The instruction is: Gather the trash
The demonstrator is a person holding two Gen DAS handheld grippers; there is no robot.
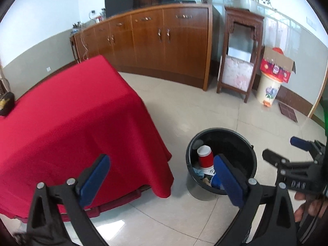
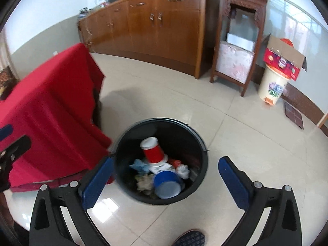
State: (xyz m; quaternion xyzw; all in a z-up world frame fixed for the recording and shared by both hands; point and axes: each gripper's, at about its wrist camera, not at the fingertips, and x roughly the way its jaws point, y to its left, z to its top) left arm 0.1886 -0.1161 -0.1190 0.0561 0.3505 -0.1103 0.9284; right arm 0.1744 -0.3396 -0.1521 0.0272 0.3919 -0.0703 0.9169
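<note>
A black trash bin (image 2: 164, 120) stands on the tiled floor beside the red-clothed table (image 2: 51, 102). Inside lie a red cup (image 2: 153, 152), a blue cup (image 2: 167, 184), crumpled white paper (image 2: 183, 171) and other scraps. My right gripper (image 2: 166, 162) hovers over the bin, open, with nothing between its blue pads. In the left wrist view my left gripper (image 1: 162, 160) is also open and empty, above the table's corner (image 1: 164, 184) and the bin (image 1: 189, 149), where the red cup (image 1: 205, 157) shows. The right gripper (image 1: 279, 147) appears at the right edge, held by a hand (image 1: 307, 205).
A long wooden sideboard (image 1: 164, 41) runs along the back wall, with a carved wooden stand (image 1: 239, 51) to its right. A cream pedal bin (image 1: 268, 88) carries a cardboard box (image 1: 276, 63). A dark object (image 1: 6, 102) sits on the table's far left. A shoe (image 2: 190, 237) is below the bin.
</note>
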